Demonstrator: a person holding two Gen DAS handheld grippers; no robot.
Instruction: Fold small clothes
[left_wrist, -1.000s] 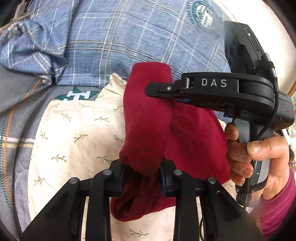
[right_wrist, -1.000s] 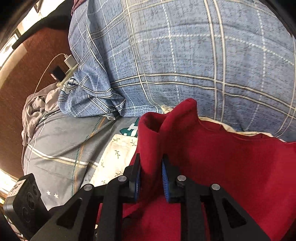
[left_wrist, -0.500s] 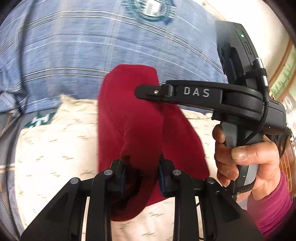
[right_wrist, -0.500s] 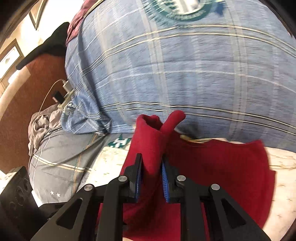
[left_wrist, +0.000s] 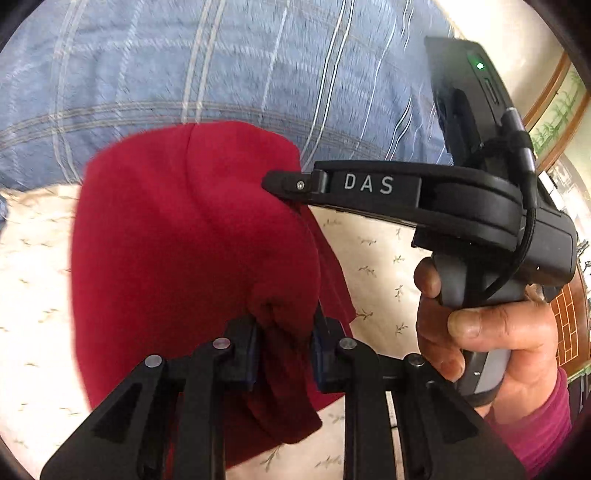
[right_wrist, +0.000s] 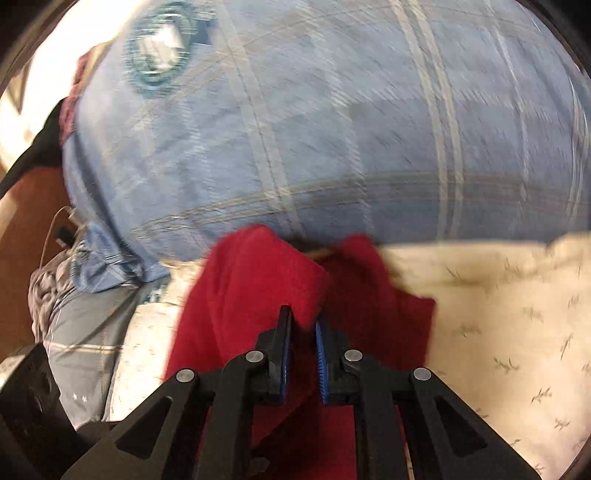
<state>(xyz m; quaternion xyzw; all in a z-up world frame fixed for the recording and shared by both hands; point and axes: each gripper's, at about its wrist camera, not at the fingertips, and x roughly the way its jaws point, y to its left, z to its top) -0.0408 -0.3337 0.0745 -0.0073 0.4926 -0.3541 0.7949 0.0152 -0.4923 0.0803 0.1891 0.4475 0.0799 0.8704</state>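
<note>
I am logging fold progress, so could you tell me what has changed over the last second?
Both grippers, left gripper and right gripper, carried the red garment up off the cream leaf-print cloth; it now hangs narrower. Both grips stayed shut.

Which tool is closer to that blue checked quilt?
Right, it seems. The right tool pinches the red garment at its far edge, beside the blue checked quilt; the left tool grips the garment's near end, farther back.

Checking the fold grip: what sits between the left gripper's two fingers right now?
A bunched fold of the red garment fills the gap of the left gripper, pinched between both pads, as the left wrist view shows.
</note>
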